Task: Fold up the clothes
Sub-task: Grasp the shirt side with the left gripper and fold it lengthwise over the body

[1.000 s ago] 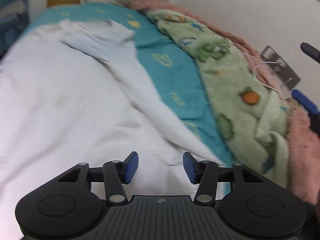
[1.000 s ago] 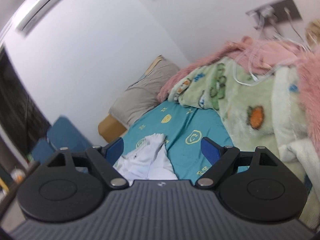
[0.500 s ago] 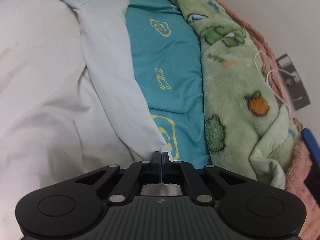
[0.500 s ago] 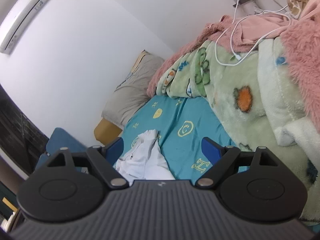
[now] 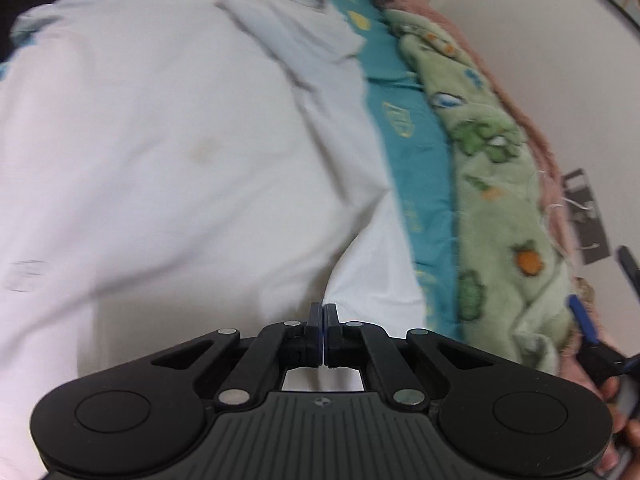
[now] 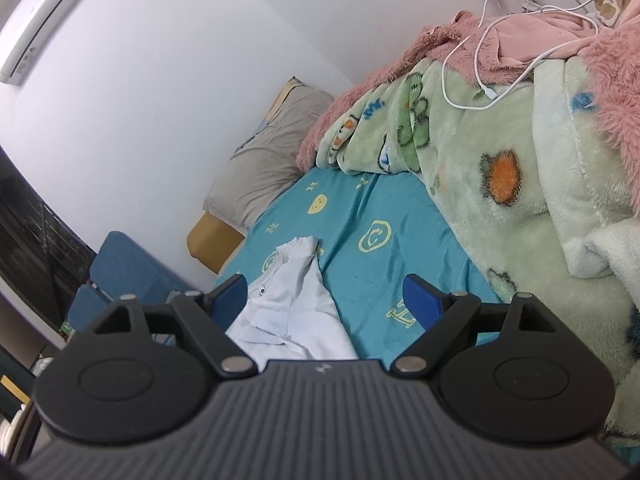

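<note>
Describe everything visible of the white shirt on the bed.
The white shirt is a thin, woven-looking garment spread wrinkled over the teal patterned sheet, filling most of the left wrist view. Its collar, with a small dark button nearby, points toward the grey pillow. A faint yellowish stain marks the body. The left gripper is shut on its near edge; the open right gripper hangs above it, not touching.
</note>
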`<state>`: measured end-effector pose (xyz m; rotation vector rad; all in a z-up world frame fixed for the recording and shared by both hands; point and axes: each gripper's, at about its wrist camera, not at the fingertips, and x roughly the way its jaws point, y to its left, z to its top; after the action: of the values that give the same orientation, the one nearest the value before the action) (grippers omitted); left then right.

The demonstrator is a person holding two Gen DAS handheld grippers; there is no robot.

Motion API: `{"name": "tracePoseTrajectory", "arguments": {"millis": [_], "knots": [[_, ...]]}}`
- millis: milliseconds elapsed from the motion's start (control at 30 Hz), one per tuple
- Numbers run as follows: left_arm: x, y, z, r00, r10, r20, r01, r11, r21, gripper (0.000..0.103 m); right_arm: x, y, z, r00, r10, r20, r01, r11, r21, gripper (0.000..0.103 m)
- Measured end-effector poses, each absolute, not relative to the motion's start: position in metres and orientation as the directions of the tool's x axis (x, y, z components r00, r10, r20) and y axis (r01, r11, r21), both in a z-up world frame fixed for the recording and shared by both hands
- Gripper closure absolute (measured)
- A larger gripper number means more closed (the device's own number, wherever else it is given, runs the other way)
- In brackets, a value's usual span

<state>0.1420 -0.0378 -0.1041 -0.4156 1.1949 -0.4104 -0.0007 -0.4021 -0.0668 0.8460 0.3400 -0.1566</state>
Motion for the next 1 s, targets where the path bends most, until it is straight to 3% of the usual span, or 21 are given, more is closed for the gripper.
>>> {"name": "tracePoseTrajectory", "arguments": {"millis": [167, 233, 300, 367, 600, 700, 733, 767, 800, 900, 1000], "knots": [[0.139, -0.012, -0.122, 0.284, -0.528, -0.8, 0.055, 0.842, -0.536, 0.1, 0.006, -0.394, -0.066, 0.923, 0.02, -0.384, 0.268, 0.683, 0.68, 0.016], [0.133, -0.012, -0.123, 0.282, -0.546, -0.789, 0.072, 0.832, -0.55, 0.089, 0.008, -0.389, -0.066, 0.918, 0.03, -0.395, 0.262, 0.7, 0.664, 0.016], [0.127, -0.017, -0.125, 0.276, -0.559, -0.782, 0.094, 0.826, -0.557, 0.06, 0.011, -0.385, -0.066, 0.912, 0.04, -0.407, 0.257, 0.717, 0.648, 0.016], [0.119, -0.028, -0.129, 0.26, -0.571, -0.778, 0.127, 0.819, -0.559, 0.052, 0.015, -0.38, -0.066, 0.905, 0.052, -0.422, 0.252, 0.733, 0.632, 0.016], [0.098, -0.069, -0.138, 0.236, -0.591, -0.771, 0.301, 0.799, -0.521, 0.046, 0.027, -0.362, -0.069, 0.877, 0.09, -0.471, 0.23, 0.782, 0.579, 0.017], [0.098, -0.073, -0.139, 0.25, -0.594, -0.765, 0.316, 0.797, -0.515, 0.051, 0.031, -0.356, -0.07, 0.866, 0.102, -0.49, 0.222, 0.799, 0.559, 0.017], [0.099, -0.073, -0.139, 0.246, -0.6, -0.762, 0.314, 0.793, -0.523, 0.058, 0.032, -0.353, -0.07, 0.862, 0.103, -0.496, 0.22, 0.806, 0.55, 0.017], [0.1, -0.071, -0.139, 0.225, -0.607, -0.762, 0.301, 0.787, -0.538, 0.081, 0.032, -0.35, -0.07, 0.859, 0.104, -0.501, 0.217, 0.813, 0.54, 0.017], [0.101, -0.069, -0.14, 0.195, -0.612, -0.766, 0.279, 0.784, -0.555, 0.097, 0.033, -0.348, -0.07, 0.856, 0.105, -0.506, 0.213, 0.82, 0.531, 0.017], [0.104, -0.059, -0.136, 0.147, -0.592, -0.793, 0.167, 0.805, -0.57, 0.1, 0.034, -0.34, -0.07, 0.847, 0.103, -0.521, 0.203, 0.843, 0.498, 0.017], [0.101, -0.052, -0.131, 0.143, -0.614, -0.776, 0.155, 0.788, -0.595, 0.1, 0.037, -0.333, -0.07, 0.836, 0.093, -0.541, 0.2, 0.866, 0.458, 0.017]]}}
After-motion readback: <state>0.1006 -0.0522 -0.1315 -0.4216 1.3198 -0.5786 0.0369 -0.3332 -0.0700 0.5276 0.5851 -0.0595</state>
